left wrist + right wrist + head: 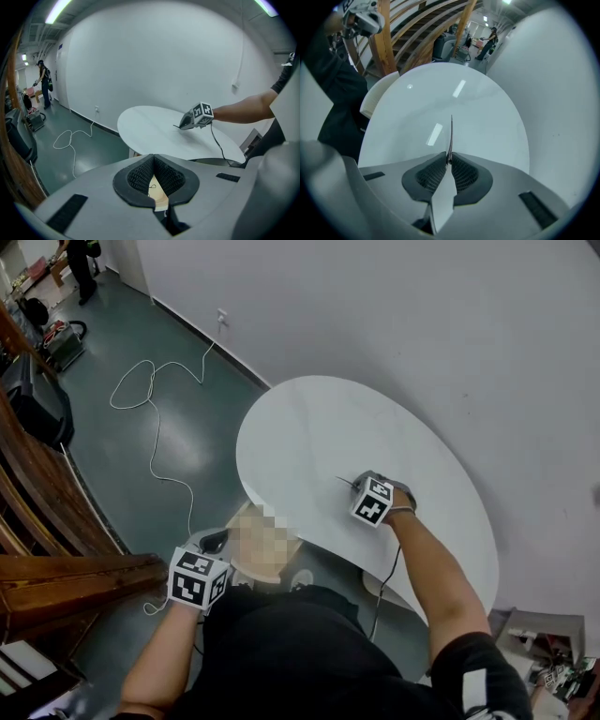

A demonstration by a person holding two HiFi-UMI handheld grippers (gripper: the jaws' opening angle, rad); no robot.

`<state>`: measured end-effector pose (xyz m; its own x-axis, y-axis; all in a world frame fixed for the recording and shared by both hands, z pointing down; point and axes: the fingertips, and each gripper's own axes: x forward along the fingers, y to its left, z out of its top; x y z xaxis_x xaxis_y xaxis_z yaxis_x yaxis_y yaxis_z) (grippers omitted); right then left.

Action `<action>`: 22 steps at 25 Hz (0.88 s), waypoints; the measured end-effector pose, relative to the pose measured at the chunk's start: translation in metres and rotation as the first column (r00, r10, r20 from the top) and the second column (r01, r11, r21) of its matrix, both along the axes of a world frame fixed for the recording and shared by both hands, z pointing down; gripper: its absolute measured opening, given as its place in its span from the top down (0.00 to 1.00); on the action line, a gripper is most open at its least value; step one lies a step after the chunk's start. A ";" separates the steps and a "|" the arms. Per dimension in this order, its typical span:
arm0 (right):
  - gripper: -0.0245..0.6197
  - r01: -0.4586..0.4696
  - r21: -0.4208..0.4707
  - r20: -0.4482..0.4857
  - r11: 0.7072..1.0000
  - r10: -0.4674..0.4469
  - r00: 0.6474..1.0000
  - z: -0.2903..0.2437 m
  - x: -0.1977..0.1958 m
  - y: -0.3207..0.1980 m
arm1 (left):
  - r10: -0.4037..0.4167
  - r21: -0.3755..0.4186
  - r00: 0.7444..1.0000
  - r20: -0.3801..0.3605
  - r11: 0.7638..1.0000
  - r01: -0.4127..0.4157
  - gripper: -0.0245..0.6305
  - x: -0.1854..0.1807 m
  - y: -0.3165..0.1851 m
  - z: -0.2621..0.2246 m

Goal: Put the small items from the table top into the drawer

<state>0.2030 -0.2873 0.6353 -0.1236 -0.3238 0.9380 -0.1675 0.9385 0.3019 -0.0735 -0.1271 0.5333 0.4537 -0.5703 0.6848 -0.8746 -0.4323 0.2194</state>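
while the right gripper (449, 159) hung over the white table (478, 108), its two ribbed pads (464, 173) were clenched on a thin dark pin (451, 136), nipped right at the tips. the pin ran straight out past the tips, over the bare table top, roughly in line with the jaws. in the head view it showed as a fine dark sliver poking out of the gripper toward the middle of the table. whether its far end touched the top could not be told. a black cable (384, 582) hung from that gripper down past the table's near edge, beside the person's bare forearm (441, 568).

the left gripper (153, 158) was held low, off the table's near side and well apart from the right one. its pads met at the tips with nothing between them, so it was closed and empty. through the narrow gap behind the tips a pale wooden surface (158, 192) showed, with a small loop of dark wire (152, 186) lying on it.

a white cable (155, 423) lay in loose curls on the green floor (202, 442) and ran toward a socket (223, 317) low on the white wall (422, 324). wooden stair beams (56, 563) stood at the left, and far off a person (44, 82) stood on the same floor
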 end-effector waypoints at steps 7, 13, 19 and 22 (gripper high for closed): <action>0.91 -0.188 -0.070 0.255 0.980 0.200 0.946 -0.028 -0.031 0.044 | 0.092 0.011 0.996 -0.019 0.996 -0.092 0.94 0.018 -0.005 -0.001; 0.91 -0.306 -0.262 0.477 0.915 0.399 0.783 -0.041 -0.084 0.100 | 0.154 -0.004 0.988 -0.018 0.988 -0.154 0.94 0.018 -0.001 0.006; 0.91 -0.270 -0.422 0.532 0.866 0.477 0.700 -0.017 -0.152 0.166 | 0.201 -0.022 0.979 -0.019 0.979 -0.201 0.94 0.017 0.005 0.016; 0.91 -0.269 -0.447 0.496 0.853 0.487 0.719 0.009 -0.170 0.183 | 0.220 -0.018 0.975 -0.018 0.975 -0.220 0.94 0.015 0.006 0.016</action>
<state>0.0332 -0.1040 0.6447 -0.6030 -0.1601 0.7815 -0.5666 0.7755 -0.2783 -0.0588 -0.1212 0.5493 0.5772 -0.4422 0.6866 -0.7551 -0.6090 0.2426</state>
